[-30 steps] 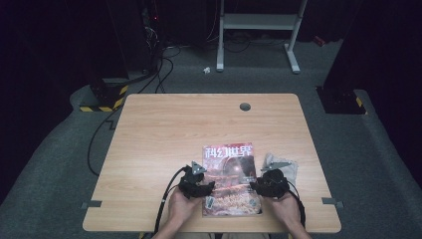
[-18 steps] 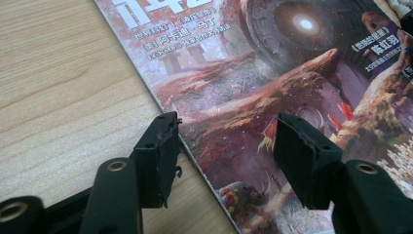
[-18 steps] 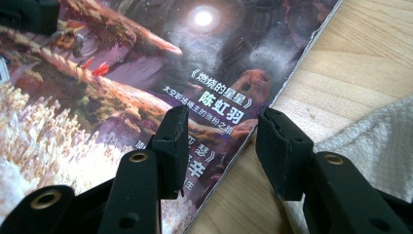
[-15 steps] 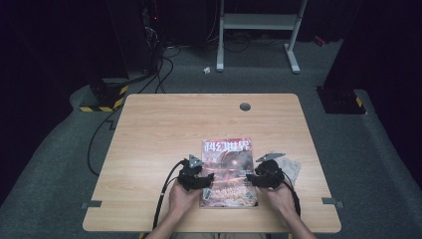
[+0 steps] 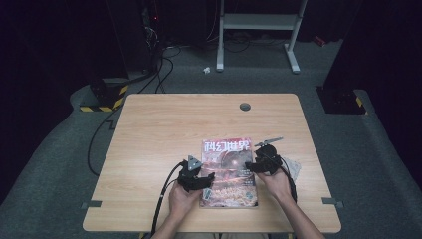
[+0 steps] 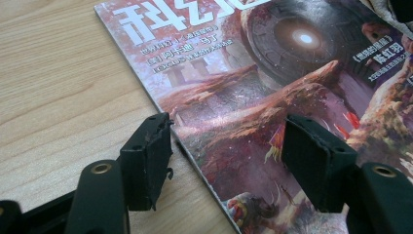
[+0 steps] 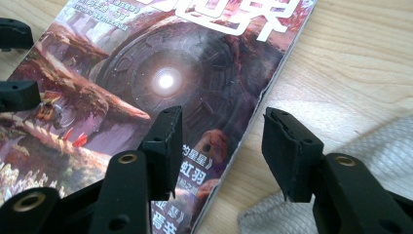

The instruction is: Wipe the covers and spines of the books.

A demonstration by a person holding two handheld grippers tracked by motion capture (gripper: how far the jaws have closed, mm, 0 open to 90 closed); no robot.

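Two grippers flank a magazine [image 5: 228, 172] lying flat on the wooden table [image 5: 164, 129], near its front edge.

We see the left gripper [image 5: 201, 181] at the magazine's left edge and the right gripper [image 5: 255, 166] at its right edge, each held in one of the person's hands. In the left gripper view, we find the jaws apart and just opened wider: one pad [image 6: 146, 158] sits over bare wood beside the magazine [image 6: 272, 92], the other over the cover, and nothing is clamped. In the right gripper view, the jaws likewise stand apart, just opened, straddling the edge of the magazine [image 7: 146, 73] without pressing on it. We note a crumpled pale mesh bag [image 7: 350, 161] lying on the table just beside the magazine's right edge.
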